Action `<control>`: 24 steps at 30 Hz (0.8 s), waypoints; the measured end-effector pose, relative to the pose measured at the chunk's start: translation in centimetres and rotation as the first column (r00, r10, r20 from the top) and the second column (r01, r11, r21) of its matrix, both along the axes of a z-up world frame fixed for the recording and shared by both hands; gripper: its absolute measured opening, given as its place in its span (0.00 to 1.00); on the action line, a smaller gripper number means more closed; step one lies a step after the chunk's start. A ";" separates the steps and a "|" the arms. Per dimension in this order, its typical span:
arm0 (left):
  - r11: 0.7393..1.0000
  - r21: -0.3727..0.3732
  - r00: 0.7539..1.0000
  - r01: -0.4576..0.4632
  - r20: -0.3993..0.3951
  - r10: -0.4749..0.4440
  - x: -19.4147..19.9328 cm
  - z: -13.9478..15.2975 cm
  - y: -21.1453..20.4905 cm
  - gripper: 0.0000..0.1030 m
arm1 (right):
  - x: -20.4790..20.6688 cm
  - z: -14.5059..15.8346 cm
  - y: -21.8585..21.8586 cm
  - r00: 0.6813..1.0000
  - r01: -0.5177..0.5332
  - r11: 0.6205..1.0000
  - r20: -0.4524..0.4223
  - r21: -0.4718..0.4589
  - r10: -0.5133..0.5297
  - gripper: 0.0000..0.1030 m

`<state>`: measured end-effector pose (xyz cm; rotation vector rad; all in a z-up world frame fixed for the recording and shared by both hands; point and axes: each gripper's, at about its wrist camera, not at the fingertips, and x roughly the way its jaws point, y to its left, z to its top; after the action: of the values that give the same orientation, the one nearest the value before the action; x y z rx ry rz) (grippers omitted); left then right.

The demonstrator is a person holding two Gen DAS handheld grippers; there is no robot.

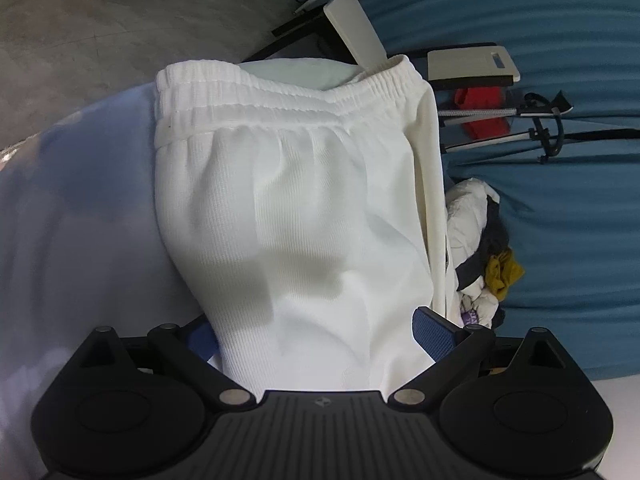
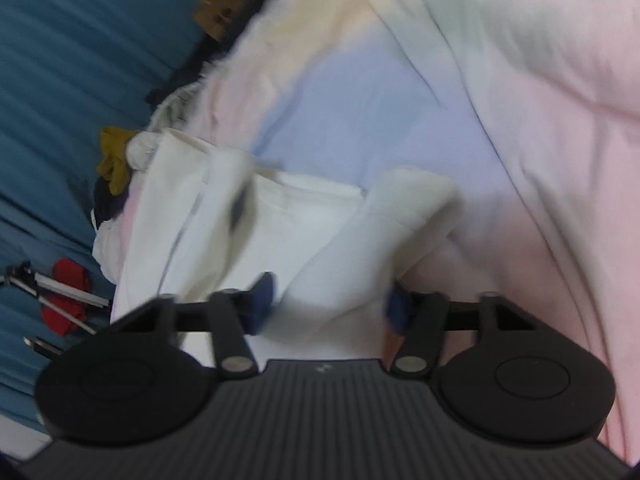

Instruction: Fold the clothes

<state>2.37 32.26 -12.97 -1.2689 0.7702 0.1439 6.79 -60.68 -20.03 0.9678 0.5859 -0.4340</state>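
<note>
White ribbed shorts with an elastic waistband lie on a pastel sheet, waistband far from me. My left gripper has its blue pads wide apart with the shorts' fabric bunched between them; the jaws stand open around the cloth. In the blurred right wrist view, my right gripper straddles a fold of the white shorts, its blue pads apart on either side of the cloth.
A pile of other clothes, white, dark and mustard, lies at the sheet's edge, also in the right wrist view. Tripod legs and a red cloth sit on the blue floor. White furniture stands beyond.
</note>
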 end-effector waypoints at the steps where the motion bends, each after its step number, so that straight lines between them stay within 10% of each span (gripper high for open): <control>1: 1.000 -0.005 1.000 0.000 0.001 0.000 0.0 -0.1 0.0 0.95 | 0.0 0.7 0.1 1.000 -0.002 0.999 0.018 -0.050 0.003 0.26; 5: 1.000 0.020 1.000 0.012 -0.014 -0.012 0.8 -0.4 -0.2 0.88 | 0.2 1.9 -0.1 0.999 0.012 0.994 0.053 -0.111 -0.007 0.11; 12: 0.994 -0.051 0.995 -0.096 0.006 0.096 -0.6 -1.2 0.8 0.14 | -1.0 1.7 -1.2 0.994 0.074 0.994 0.084 -0.085 -0.067 0.09; 24: 0.983 -0.126 0.952 -0.135 0.260 0.164 -5.4 2.8 1.3 0.08 | -6.5 5.6 -0.5 0.966 0.165 0.982 0.216 -0.088 -0.143 0.06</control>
<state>-3.02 33.52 -10.18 -1.4153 0.4519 0.0508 0.28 -61.14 -14.41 0.9470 0.2947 -0.4899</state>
